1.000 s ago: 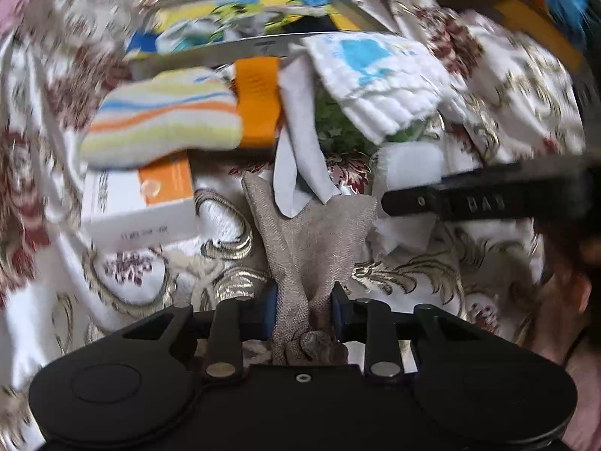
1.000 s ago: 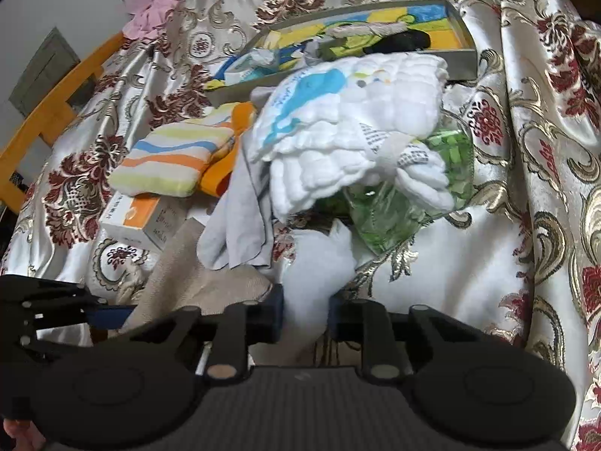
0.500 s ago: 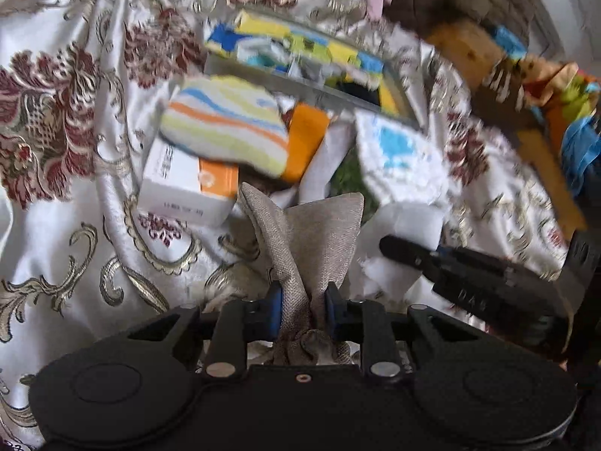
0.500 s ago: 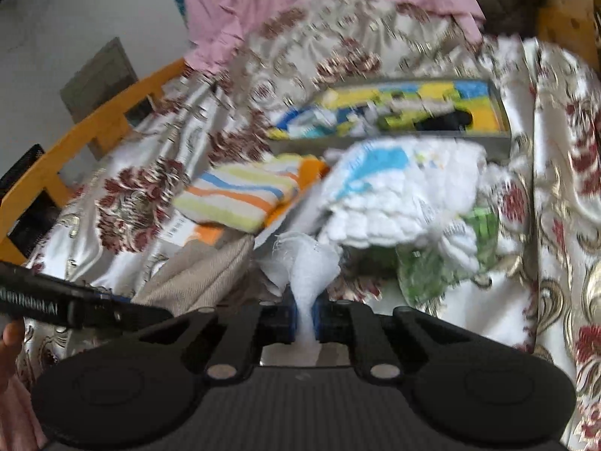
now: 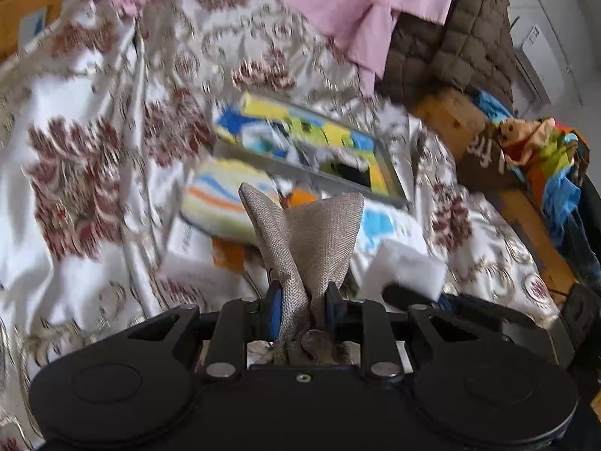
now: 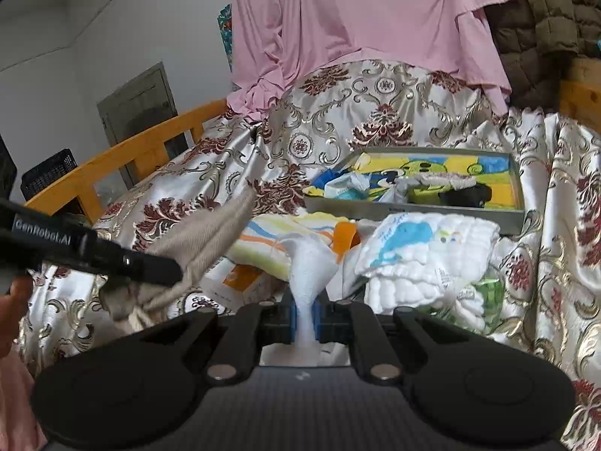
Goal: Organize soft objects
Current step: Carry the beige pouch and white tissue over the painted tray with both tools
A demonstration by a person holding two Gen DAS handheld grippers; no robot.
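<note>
A shiny cream satin bedspread with maroon and gold floral scrolls point(image 6: 379, 112) covers the whole bed and carries everything else, with an orange wooden bed rail point(image 6: 124, 158) along its left edge. A large pink garment point(image 6: 360, 18) hangs behind the bed, and a brown quilted jacket point(image 5: 462, 49) hangs just beside it on the right. On the bedspread, towards the far side, lies a shallow grey rectangular tray with a bright yellow, blue and green cartoon lining point(image 6: 514, 221), holding a few small cloth items. Just in front of the tray rests a folded white quilted cloth with a blue whale print point(image 6: 424, 255), and to its left a folded pastel striped cloth in yellow, blue and orange point(image 6: 263, 244) lies partly over a white and orange cardboard box point(image 6: 240, 282). The left gripper point(image 5: 300, 304) has its jaws clamped on a beige woven cloth point(image 5: 311, 233), which stands up bunched between them, raised above the pile. The right gripper point(image 6: 304, 315) has its jaws pressed together on a thin white soft cloth point(image 6: 310, 263), which fans out upward from the pinch, in front of the striped cloth.
</note>
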